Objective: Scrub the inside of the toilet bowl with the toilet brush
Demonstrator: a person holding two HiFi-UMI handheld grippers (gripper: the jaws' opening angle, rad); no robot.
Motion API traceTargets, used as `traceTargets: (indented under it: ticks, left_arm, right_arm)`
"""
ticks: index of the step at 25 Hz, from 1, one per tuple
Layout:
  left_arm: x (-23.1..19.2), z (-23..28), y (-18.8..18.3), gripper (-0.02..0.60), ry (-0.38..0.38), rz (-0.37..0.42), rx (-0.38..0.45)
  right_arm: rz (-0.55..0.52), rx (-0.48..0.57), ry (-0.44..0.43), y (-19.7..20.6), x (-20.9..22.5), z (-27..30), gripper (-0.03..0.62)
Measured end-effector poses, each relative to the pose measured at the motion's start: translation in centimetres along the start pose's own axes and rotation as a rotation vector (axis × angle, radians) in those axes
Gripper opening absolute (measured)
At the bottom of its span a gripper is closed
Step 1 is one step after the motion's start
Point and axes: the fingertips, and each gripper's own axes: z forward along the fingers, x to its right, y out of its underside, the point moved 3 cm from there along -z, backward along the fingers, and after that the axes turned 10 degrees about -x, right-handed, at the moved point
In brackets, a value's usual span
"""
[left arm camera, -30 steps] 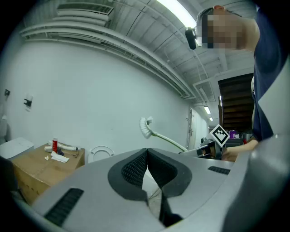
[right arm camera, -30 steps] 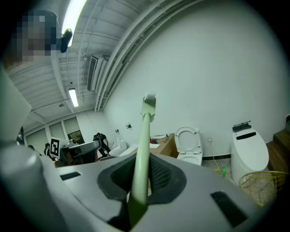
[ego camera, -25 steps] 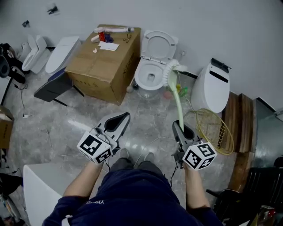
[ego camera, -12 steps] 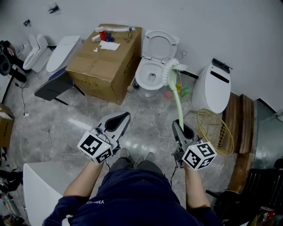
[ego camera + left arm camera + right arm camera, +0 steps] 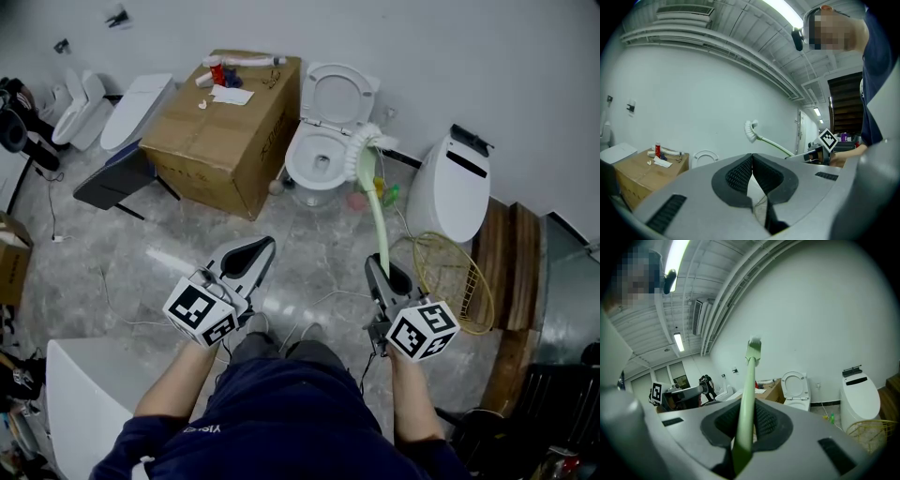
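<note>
Brush: a toilet brush [image 5: 378, 211] with a long, slim, pale green plastic handle that curves slightly and widens into a flat green neck, ending in a rounded head of white bristles [image 5: 362, 148].
Brush place: centre right of the head view, handle running up from the right claw to the head, which lies over the right edge of the bowl in that view. Both gripper views show the head raised against the wall, higher than the toilet and outside the bowl.
Right claw [image 5: 748, 414]: closed on the lower end of the green handle, which passes between the ribbed black pads.
Left claw [image 5: 751, 161]: pressed shut, pad tips meeting, nothing between them; held lower left of centre in the head view, apart from the brush.
Toilet: white ceramic toilet [image 5: 298, 170], seat and lid up, upper centre against the wall.
Nearby: brown cardboard box [image 5: 225, 127] just left of the toilet; a second white toilet [image 5: 455, 192] with its lid down at the right.
</note>
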Motion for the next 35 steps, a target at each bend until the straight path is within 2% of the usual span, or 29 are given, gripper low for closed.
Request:
traceTargets:
  ticks: [10, 18, 27, 35]
  left_arm:
    - [2.6, 2.7, 0.1, 0.031, -0.040, -0.013, 0.010]
    - [2.6, 3.8, -0.3, 0.031, -0.060, -0.012, 0.009]
    - [0.9, 6.0, -0.9, 0.031, -0.066, -0.010, 0.018]
    - [-2.9, 8.7, -1.5, 0.031, -0.053, -0.021, 0.013]
  right_arm:
    - [-0.019, -0.012, -0.023, -0.3, 3.7, -2.0, 0.051]
    - [-0.020, -0.009, -0.040, -0.9, 5.2, -1.8, 0.051]
    - [-0.025, -0.007, -0.037, -2.2, 7.2, -0.4, 0.049]
    - [-0.021, -0.024, -0.031, -3.8, 8.7, 3.1, 0.050]
